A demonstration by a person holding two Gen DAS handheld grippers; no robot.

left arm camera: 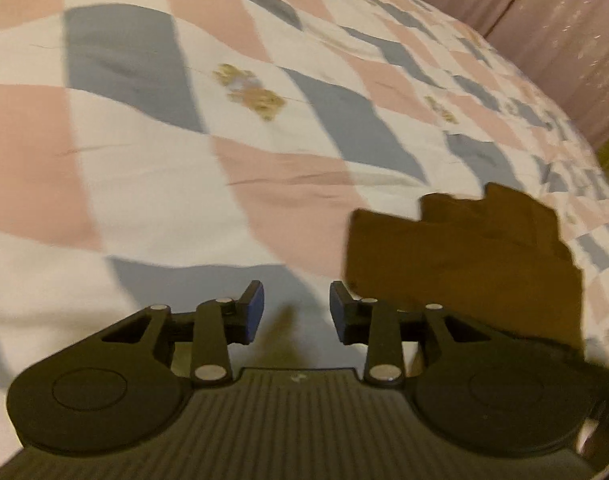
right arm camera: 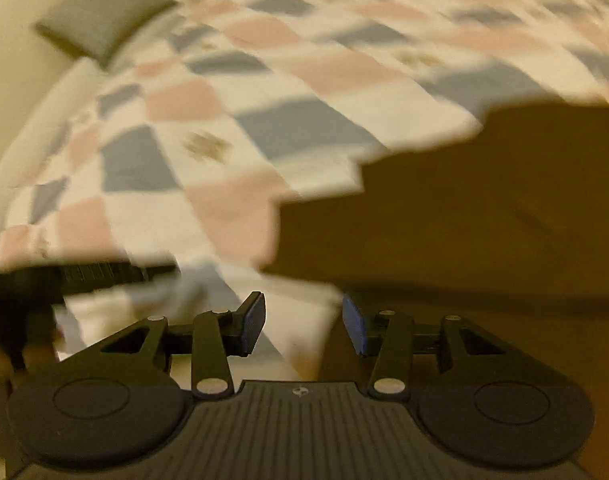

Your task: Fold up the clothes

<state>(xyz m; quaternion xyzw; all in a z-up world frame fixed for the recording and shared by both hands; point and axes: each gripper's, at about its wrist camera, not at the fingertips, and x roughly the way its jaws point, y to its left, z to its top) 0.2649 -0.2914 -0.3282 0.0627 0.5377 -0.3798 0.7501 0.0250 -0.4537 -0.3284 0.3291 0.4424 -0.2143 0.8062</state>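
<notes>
Left gripper [left arm camera: 296, 312] jaws wide apart, empty; right gripper [right arm camera: 302, 322] likewise. Brown garment [left arm camera: 464, 264] right of jaws on checked quilt [left arm camera: 144, 160], stepped edges suggest partly folded; final folds likely remain.

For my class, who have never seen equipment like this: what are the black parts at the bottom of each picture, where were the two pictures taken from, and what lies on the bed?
Each picture comes from a camera mounted on a hand-held two-finger gripper, looking along its fingers. The left gripper and right gripper are both open and hold nothing. Below lies a pink, grey and white checked quilt with a dark brown folded garment on it. A grey pillow sits at the far end.
</notes>
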